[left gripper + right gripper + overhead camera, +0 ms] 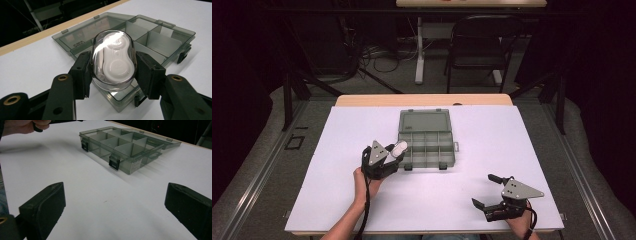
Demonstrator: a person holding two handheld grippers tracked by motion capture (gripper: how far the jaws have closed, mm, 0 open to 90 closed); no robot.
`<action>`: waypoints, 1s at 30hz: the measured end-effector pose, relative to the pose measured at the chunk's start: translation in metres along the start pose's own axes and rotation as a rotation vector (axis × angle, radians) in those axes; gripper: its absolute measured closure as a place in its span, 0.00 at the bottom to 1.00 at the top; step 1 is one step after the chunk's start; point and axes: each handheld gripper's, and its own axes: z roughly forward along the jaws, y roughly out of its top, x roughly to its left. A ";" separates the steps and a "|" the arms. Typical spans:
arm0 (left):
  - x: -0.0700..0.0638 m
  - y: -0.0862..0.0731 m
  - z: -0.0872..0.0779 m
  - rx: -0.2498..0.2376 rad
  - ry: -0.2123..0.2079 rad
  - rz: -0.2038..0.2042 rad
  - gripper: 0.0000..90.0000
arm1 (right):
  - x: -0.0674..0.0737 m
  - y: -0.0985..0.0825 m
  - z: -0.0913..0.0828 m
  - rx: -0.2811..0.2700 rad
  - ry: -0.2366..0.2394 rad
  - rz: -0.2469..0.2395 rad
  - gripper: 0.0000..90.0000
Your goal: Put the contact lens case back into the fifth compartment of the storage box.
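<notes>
Between the left gripper's [113, 72] black jaws sits a capsule [113, 60], clamped at both sides: a clear, glossy, rounded plastic shell with a white, peanut-shaped piece inside, a bright glare across its top. It is held off the table, over the near left corner of the box [155, 37]. From the high view the capsule [399, 147] shows as a pale oval at the box's [427, 139] left edge. That box is smoky translucent plastic, shallow, split by thin walls into rectangular cells, its flat lid folded back and two dark latches on the near wall. It lies on a smooth white sheet [452, 195]. Right gripper [486, 191] rests near the front right of the sheet, jaws spread wide, holding nothing.
</notes>
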 end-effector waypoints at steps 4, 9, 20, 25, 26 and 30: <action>0.000 0.000 0.003 0.017 0.013 0.002 0.55 | 0.001 -0.001 0.003 0.009 0.009 0.006 0.03; 0.000 -0.002 0.005 0.035 0.020 0.001 0.55 | 0.003 0.000 0.002 0.002 0.015 -0.002 0.03; 0.001 -0.002 0.010 0.060 0.030 0.017 0.55 | 0.003 -0.001 0.004 0.012 0.027 -0.001 0.03; 0.000 -0.001 0.014 0.083 0.032 0.025 0.55 | 0.003 0.000 0.005 0.015 0.026 0.001 0.04; -0.001 -0.001 0.015 0.087 0.034 0.029 0.55 | 0.003 -0.001 0.005 0.019 0.027 0.003 0.04; -0.003 -0.001 0.018 0.102 0.043 0.036 0.55 | 0.002 -0.001 0.004 0.014 0.027 0.000 0.04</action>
